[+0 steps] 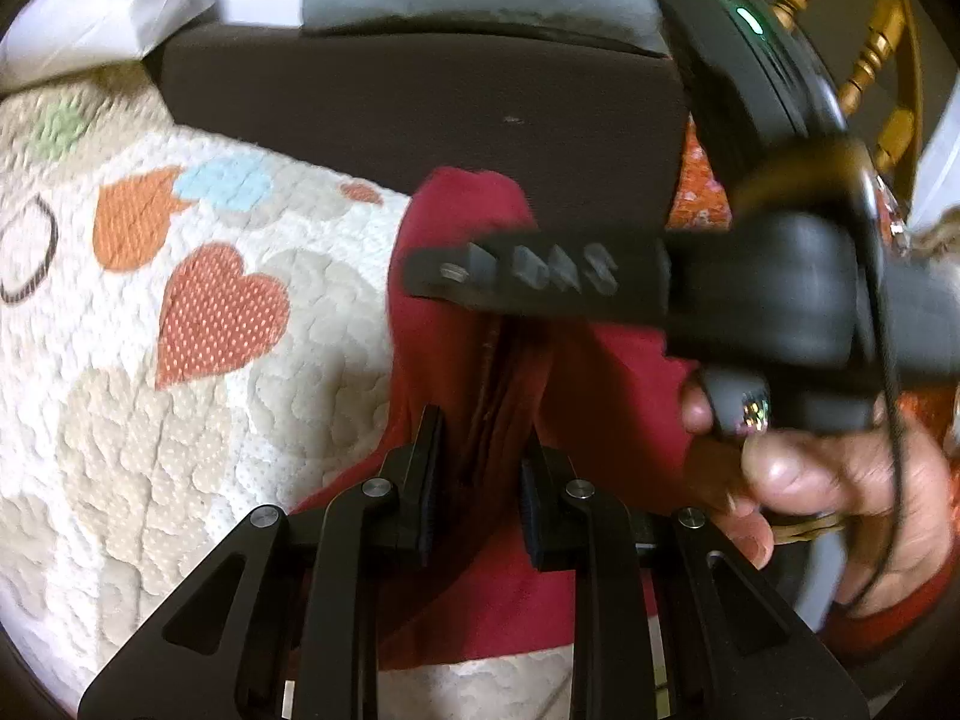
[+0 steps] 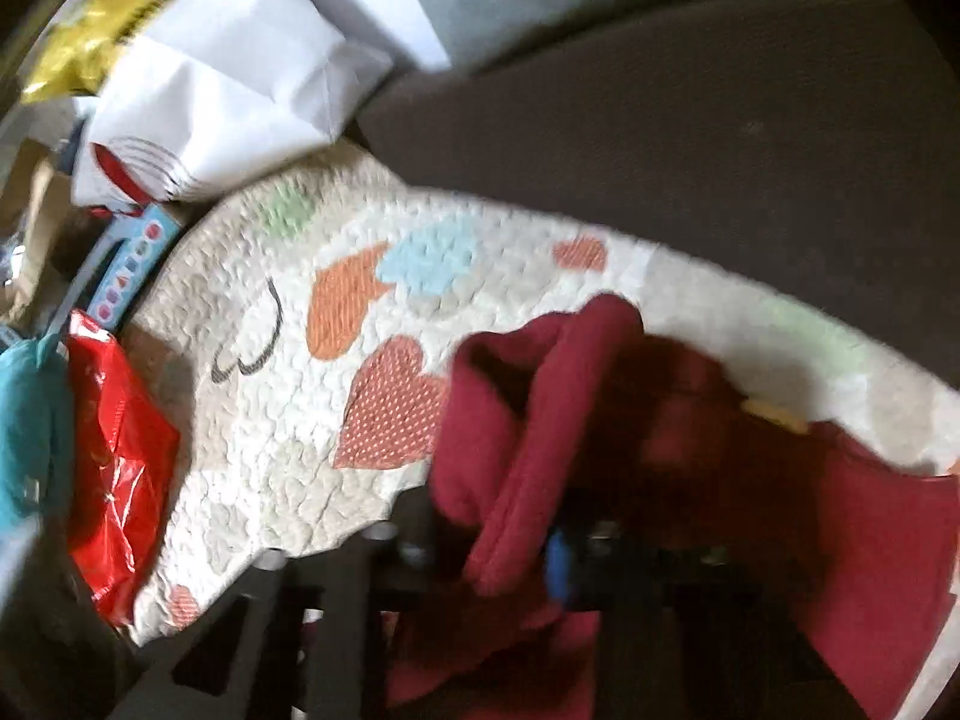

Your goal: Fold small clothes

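Gripping the red garment over the heart-print quilt, both left gripper and right gripper pinch narrow bunched folds — fabric could slip free, spoiling the fold.

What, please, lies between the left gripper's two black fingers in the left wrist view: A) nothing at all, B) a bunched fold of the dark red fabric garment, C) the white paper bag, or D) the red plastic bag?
B: in the left wrist view the left gripper has its pads closed on a gathered ridge of the dark red fabric garment, which lies on the heart-patterned quilted cover.
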